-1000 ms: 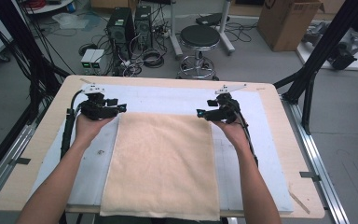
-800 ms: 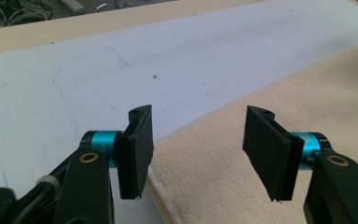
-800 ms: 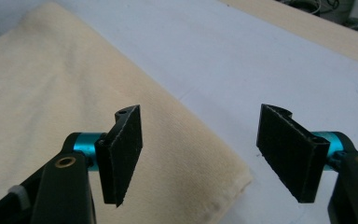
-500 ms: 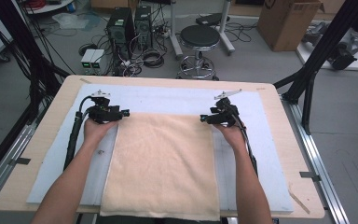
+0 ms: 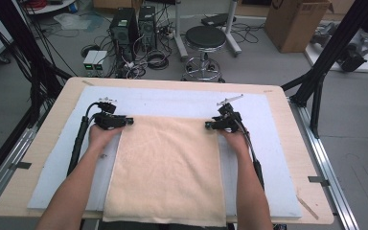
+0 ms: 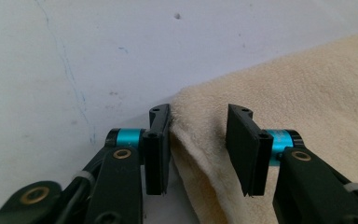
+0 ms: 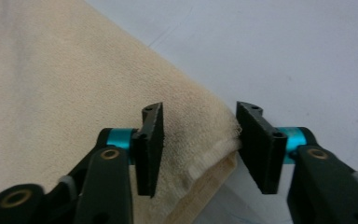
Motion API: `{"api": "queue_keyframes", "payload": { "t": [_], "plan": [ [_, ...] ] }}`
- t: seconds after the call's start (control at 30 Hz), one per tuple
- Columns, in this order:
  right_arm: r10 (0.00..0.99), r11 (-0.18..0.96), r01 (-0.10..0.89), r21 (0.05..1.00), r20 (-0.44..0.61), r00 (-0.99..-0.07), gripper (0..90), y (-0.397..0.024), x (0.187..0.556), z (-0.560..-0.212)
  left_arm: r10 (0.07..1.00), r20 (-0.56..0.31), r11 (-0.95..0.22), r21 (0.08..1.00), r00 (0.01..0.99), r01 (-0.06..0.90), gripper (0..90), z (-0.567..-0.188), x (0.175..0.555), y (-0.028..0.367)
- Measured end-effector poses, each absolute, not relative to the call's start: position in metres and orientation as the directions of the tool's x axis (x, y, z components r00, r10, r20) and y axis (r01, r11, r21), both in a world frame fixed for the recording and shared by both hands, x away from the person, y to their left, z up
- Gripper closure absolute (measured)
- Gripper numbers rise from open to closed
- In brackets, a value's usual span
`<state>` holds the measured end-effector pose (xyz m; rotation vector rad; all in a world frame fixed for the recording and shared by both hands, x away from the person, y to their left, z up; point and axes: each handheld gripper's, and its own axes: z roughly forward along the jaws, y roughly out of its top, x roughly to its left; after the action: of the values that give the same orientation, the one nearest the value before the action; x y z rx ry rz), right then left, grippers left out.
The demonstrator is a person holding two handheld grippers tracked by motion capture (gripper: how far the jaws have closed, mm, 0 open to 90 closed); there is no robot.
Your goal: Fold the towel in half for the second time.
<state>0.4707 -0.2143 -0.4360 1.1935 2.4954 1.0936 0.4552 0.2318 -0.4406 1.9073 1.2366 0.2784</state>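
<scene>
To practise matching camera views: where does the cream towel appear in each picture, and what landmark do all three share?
High view: towel centre, on the table.
Left gripper view: its corner at right, between the jaws.
Right gripper view: its corner at left, between the jaws.
Shared landmark: the pale blue mat.

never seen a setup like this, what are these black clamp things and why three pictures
A person sits at a table holding a hand-operated gripper in each hand: the left gripper and the right gripper. The wide picture comes from a camera above; the two close-ups come from cameras riding on each gripper. A cream towel lies flat on a pale blue mat. Each gripper's fingers have just been closing around a far corner of the towel, but gaps remain, so nothing is pinched yet.
</scene>
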Motion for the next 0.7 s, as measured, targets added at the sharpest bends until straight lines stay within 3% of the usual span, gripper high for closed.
{"api": "queue_keyframes", "payload": {
  "t": [0.3, 0.7],
  "plan": [
    [0.697, 0.451, 0.603, 0.657, 0.162, -0.698, 77.9, -0.207, 0.469, -0.431, 0.830, -0.233, -0.188, 0.739, 0.507, 0.647, 78.8, -0.438, 0.453, 0.229],
    [0.696, 0.389, 0.525, 0.757, 0.132, -0.706, 81.0, -0.201, 0.473, -0.393, 0.858, -0.234, -0.090, 0.808, 0.458, 0.582, 81.6, -0.411, 0.456, 0.245]
  ]
}}
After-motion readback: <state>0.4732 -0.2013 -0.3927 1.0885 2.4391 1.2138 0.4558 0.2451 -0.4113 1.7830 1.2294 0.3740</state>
